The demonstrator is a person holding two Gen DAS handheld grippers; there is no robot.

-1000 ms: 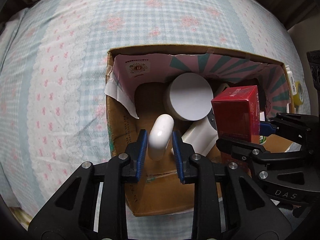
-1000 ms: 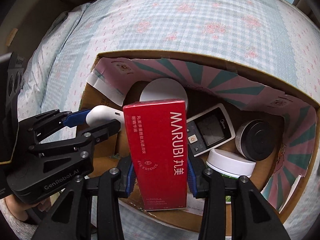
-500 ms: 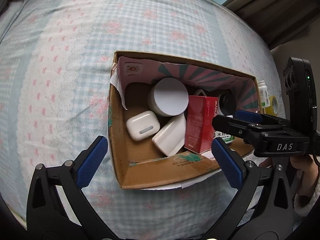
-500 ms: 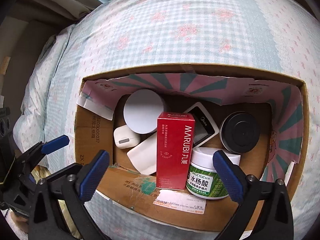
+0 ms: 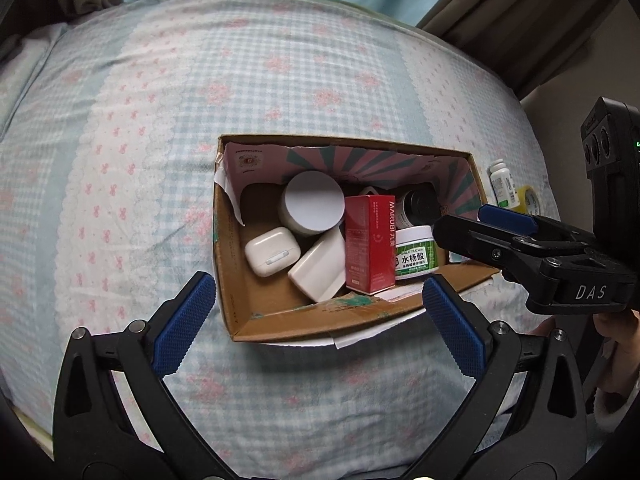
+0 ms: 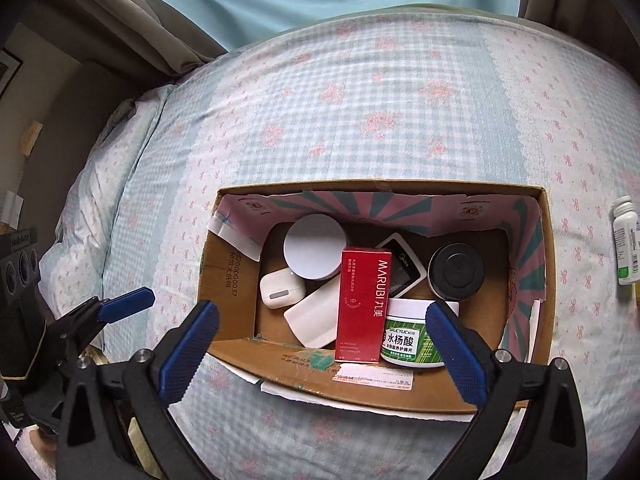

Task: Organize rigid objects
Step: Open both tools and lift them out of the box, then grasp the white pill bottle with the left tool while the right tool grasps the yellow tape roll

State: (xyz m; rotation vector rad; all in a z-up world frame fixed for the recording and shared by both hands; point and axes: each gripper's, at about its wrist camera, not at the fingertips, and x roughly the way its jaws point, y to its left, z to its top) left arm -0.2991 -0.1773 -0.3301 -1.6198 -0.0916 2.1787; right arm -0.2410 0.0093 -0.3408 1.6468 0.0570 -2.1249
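An open cardboard box lies on the bed. Inside it stands a red MARUBI carton, with a white earbud case lying to its left. Also in the box are a white flat block, a white round jar, a green-labelled jar, a black-lidded jar and a white remote. My left gripper hangs open above the box's near edge, nothing between its fingers. My right gripper is likewise open and empty.
A white pill bottle and a yellow tape roll lie on the checked bedspread right of the box. A hand holds the right gripper's handle. Curtains and a light blue wall stand behind the bed.
Both grippers opened wide, letting go of the earbud case and the red carton into the box. Both then rose and drew back, so the box looks smaller.
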